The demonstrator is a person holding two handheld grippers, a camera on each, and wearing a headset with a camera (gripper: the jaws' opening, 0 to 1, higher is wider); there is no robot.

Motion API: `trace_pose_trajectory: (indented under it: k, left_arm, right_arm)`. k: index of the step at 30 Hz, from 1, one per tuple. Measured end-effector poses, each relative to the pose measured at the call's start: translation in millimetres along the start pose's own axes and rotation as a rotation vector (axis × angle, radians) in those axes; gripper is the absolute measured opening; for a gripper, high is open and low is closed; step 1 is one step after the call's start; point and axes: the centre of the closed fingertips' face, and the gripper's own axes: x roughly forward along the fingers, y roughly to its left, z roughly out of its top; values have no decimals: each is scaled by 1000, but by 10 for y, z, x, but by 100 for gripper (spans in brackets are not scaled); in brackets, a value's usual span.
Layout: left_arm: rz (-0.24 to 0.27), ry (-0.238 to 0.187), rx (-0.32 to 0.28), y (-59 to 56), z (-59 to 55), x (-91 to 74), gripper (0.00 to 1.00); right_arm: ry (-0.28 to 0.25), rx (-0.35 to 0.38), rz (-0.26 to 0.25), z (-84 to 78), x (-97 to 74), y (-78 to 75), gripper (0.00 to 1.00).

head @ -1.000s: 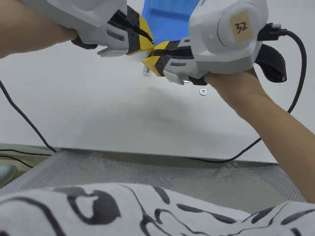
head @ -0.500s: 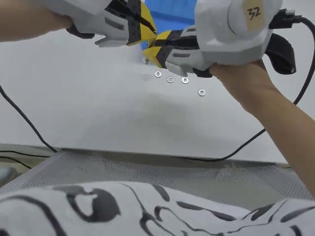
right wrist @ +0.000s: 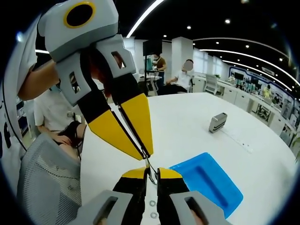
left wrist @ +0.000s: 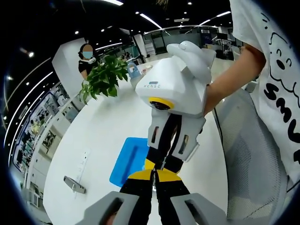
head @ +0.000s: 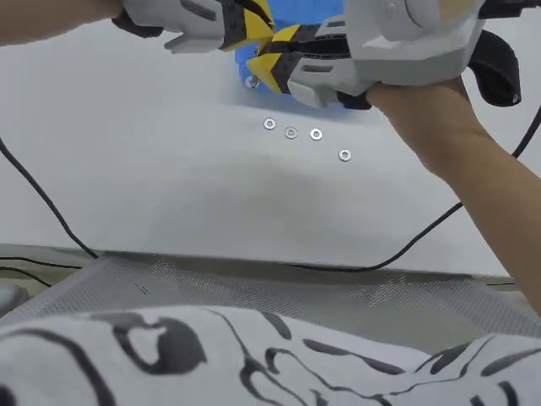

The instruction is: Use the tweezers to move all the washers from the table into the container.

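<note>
just beside the blue container (right wrist: 206,185): left gripper (left wrist: 154,177) clamped on tweezers (right wrist: 140,143), meeting right gripper (right wrist: 152,176), jaws barely apart, hold undeterminable; four washers (head: 291,133) lie near the container.

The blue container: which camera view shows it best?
The right gripper view: the container lies almost whole on the table, rim and hollow clear. The left gripper view shows part of it; the head view shows blue patches at the top edge.

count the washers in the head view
5 washers. Four lie on the table: three in a short row, one apart to their right. The fifth is just below the right gripper, by the blue container. Others may be hidden behind it.
</note>
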Motion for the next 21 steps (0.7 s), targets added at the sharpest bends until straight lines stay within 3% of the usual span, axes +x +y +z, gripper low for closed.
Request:
trace_pose_trajectory:
  k: [13, 21]
  left_arm:
    - [36, -7, 40, 160, 53, 1, 0]
    - [43, 4, 59, 248, 4, 72, 0]
  right_arm:
    - [-19, -32, -35, 97, 3, -170, 4]
    - [-16, -45, -50, 67, 73, -286, 4]
